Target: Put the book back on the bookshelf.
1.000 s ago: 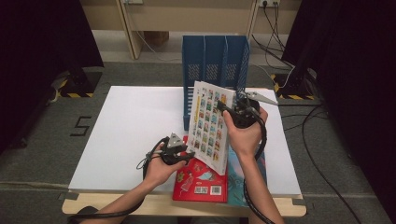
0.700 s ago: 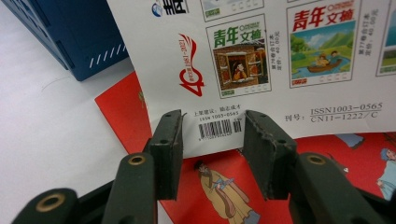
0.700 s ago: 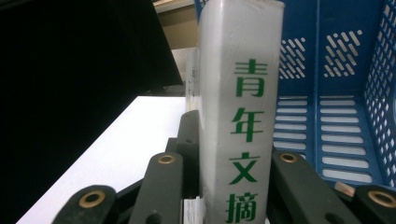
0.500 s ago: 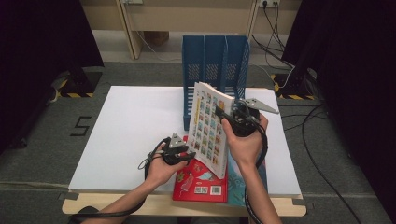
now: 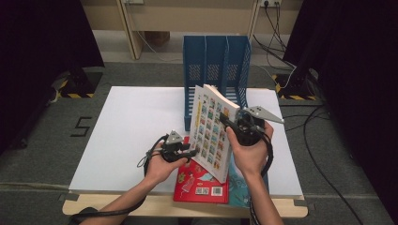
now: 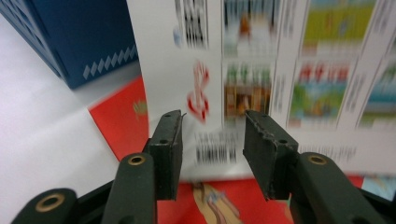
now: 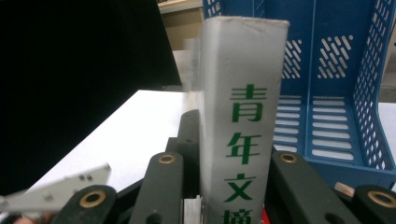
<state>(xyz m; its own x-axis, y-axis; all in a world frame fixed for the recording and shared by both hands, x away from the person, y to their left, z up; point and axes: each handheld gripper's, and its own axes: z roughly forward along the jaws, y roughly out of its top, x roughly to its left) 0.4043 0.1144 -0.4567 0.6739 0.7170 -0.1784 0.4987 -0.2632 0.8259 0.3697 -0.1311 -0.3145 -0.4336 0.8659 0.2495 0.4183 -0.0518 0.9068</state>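
Note:
A thick white book (image 5: 213,131) stands tilted over the table, its back cover of small colour pictures (image 6: 289,70) facing left. My right gripper (image 5: 227,124) is shut on its spine (image 7: 243,116), which bears green characters, one jaw on each side. My left gripper (image 5: 192,153) is open just in front of the book's lower corner, by a barcode. Its pads (image 6: 168,149) touch nothing. It hovers above a red book (image 5: 199,180) lying flat on the table.
A blue three-slot file rack (image 5: 216,65) stands at the back of the white table (image 5: 131,122), right behind the held book. A teal book (image 5: 241,185) lies partly under the red one near the front edge. Bare tabletop stretches to the left.
The right gripper has drifted slightly toward the near edge with the book. The left gripper has kept its place.

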